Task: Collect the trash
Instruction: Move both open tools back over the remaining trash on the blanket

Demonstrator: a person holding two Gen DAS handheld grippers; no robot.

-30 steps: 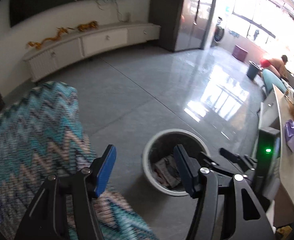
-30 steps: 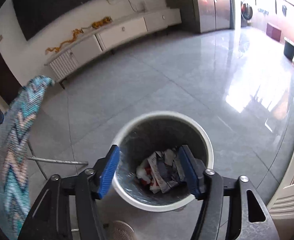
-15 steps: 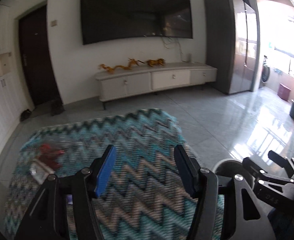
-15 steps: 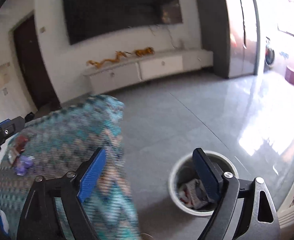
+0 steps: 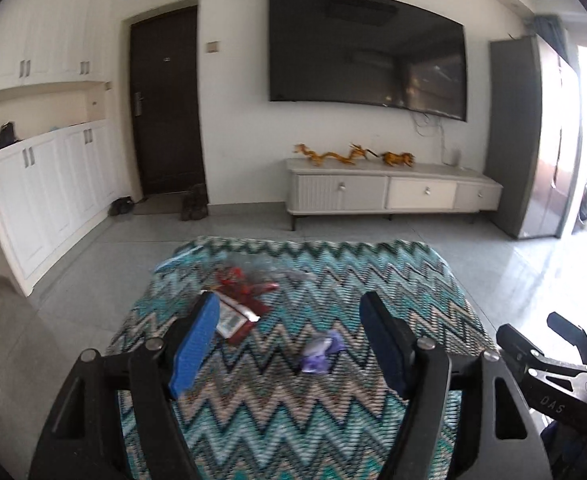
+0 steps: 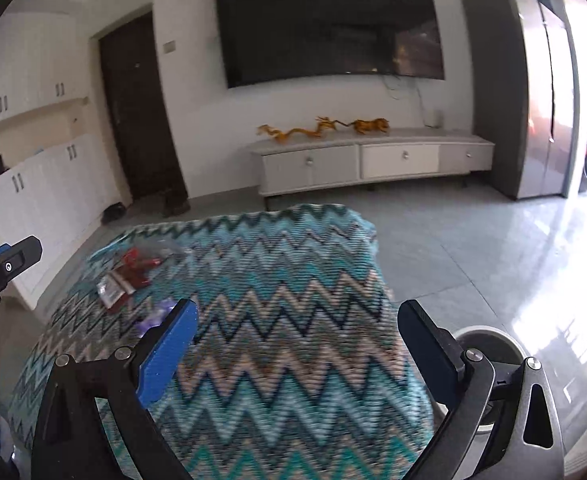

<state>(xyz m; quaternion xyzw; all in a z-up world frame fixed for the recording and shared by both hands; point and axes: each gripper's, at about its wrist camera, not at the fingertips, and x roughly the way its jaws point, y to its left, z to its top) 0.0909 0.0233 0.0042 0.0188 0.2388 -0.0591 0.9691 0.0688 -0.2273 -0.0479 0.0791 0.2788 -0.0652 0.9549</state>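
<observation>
Trash: a red wrapper (image 5: 240, 286) with a red-and-white packet (image 5: 233, 318) touching it, and a small purple wrapper (image 5: 320, 351) a little nearer to you, all lying on the zigzag cloth (image 5: 293, 400); a clear plastic piece sits behind the red one, too blurred to name.
Bin: the white-rimmed trash bin (image 6: 489, 340) stands on the floor just past the cloth's right edge, partly hidden behind your right gripper's finger.
Your left gripper (image 5: 289, 334): its jaws have just been opening and stand apart with nothing between them; the purple wrapper shows on the cloth in the gap, untouched.
Your right gripper (image 6: 305, 340): its jaws have just been opening and now stand very wide, empty, over the cloth.
Floor: grey glossy tiles (image 5: 533, 264) with bright glare at the right.
Far wall: a dark TV (image 5: 367, 48) above a white cabinet (image 5: 393, 194) carrying orange dragon figures (image 5: 329, 154); a dark door (image 5: 165, 100) to its left.
</observation>
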